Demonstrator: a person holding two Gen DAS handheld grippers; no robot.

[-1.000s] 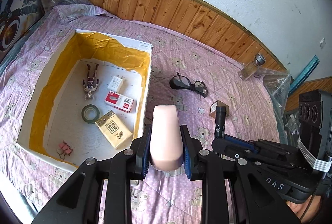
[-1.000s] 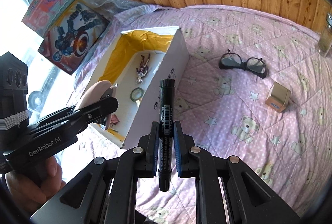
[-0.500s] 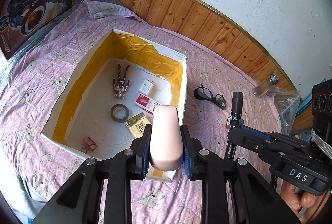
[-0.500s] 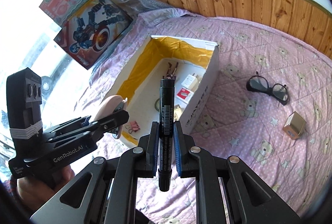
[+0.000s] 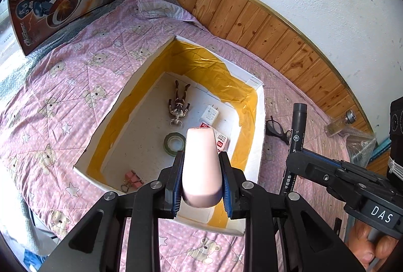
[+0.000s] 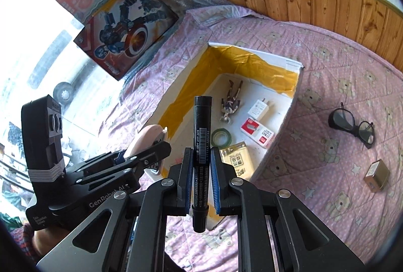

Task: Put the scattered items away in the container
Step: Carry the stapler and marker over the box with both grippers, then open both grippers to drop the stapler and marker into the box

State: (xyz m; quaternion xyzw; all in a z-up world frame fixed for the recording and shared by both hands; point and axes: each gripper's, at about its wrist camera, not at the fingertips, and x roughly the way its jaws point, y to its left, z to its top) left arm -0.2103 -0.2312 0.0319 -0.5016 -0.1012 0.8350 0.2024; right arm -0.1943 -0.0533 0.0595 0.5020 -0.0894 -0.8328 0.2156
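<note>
Left wrist view: the left gripper (image 5: 201,179) has its jaws closed tight on a pink case (image 5: 201,166), whose long axis runs forward along the fingers. It hangs above the near end of the white box (image 5: 259,121), with the box floor lying straight ahead and below, so a release here would likely drop the case inside. To the right, the black marker (image 5: 296,136) stands upright in the other tool, just outside the box's right wall. Glasses (image 5: 277,128) lie on the quilt (image 5: 63,101) beyond that wall.

Right wrist view: the right gripper (image 6: 200,181) is clamped on the marker (image 6: 201,146), its length pointing away along the fingers, over the box's (image 6: 282,136) near corner. The left gripper (image 6: 148,153) sits nearer the box's left wall
</note>
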